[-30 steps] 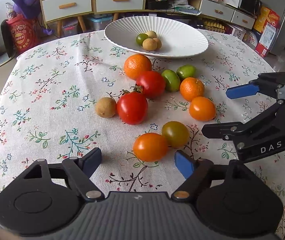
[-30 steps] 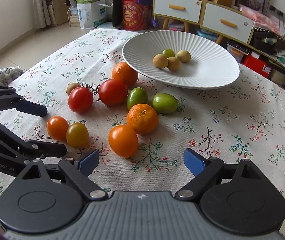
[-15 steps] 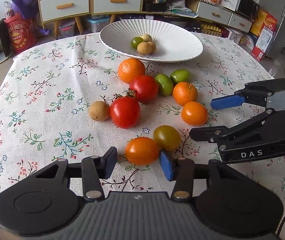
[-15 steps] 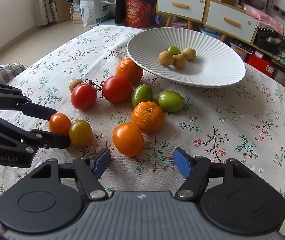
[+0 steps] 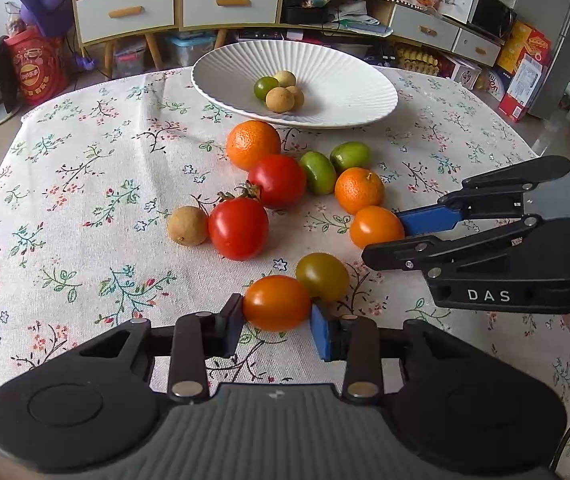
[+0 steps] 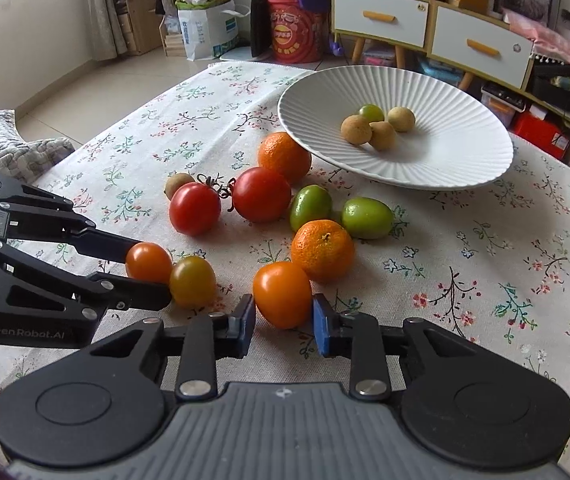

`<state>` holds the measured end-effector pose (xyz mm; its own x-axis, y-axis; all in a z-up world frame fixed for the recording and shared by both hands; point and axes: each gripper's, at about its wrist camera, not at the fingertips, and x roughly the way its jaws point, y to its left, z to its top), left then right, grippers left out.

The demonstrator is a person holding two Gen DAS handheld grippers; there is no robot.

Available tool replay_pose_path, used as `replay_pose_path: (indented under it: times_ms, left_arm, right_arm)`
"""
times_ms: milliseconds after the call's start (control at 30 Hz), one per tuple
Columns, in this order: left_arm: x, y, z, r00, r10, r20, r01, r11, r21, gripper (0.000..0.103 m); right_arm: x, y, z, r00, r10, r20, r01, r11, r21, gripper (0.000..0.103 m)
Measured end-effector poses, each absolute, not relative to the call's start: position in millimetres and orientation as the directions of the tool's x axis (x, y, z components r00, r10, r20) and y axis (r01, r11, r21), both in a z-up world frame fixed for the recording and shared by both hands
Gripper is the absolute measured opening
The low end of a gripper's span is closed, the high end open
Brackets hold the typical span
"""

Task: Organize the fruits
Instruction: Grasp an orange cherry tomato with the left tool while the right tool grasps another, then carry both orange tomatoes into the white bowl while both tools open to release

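Observation:
My left gripper (image 5: pixel 277 326) is shut on an orange tomato (image 5: pixel 276 302) that rests on the cloth; a green-brown tomato (image 5: pixel 322 276) touches it. My right gripper (image 6: pixel 283 324) is shut on another orange tomato (image 6: pixel 282 294), beside a mandarin (image 6: pixel 322 250). Each gripper shows from the side in the other's view: the right gripper (image 5: pixel 389 232) and the left gripper (image 6: pixel 145 266). A white ribbed plate (image 5: pixel 345 100) at the far side holds three longans (image 5: pixel 280 99) and a small green fruit (image 5: pixel 265 87).
Loose on the flowered tablecloth (image 5: pixel 85 200): two red tomatoes (image 5: pixel 238 228), a bigger orange (image 5: pixel 253 145), two green fruits (image 5: pixel 317 172), one longan (image 5: pixel 187 226). Cabinets (image 5: pixel 173 4) and clutter stand behind the table.
Both grippers moved forward and closed. The left one closed on the near orange tomato, the right one on the other orange tomato.

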<state>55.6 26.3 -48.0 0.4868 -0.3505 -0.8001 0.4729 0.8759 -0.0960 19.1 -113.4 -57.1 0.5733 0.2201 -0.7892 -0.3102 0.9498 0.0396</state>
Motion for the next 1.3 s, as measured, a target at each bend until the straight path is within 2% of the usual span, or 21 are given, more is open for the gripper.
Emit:
replay_pose_path:
  times_ms: [300, 733, 1300]
  left_arm:
    - [60, 28, -34, 0.501, -0.378, -0.778, 0.47, 0.874, -0.122, 0.028]
    - [78, 9, -3, 0.562, -0.405, -0.721, 0.44, 0.885, -0.154, 0.027]
    - [116, -37, -5, 0.613, -0.397, -0.683, 0.399, 0.902, -0.167, 0.027]
  right_arm:
    - [16, -123, -39, 0.595, 0.244, -0.766, -0.304, 0.95, 0.067, 0.026]
    - [40, -152, -3, 0.705, 0.184, -0.685, -0.183, 0.98, 0.076, 0.026]
    - [88, -184, -6, 0.745, 0.105, -0.658, -0.055, 0.994, 0.096, 0.026]
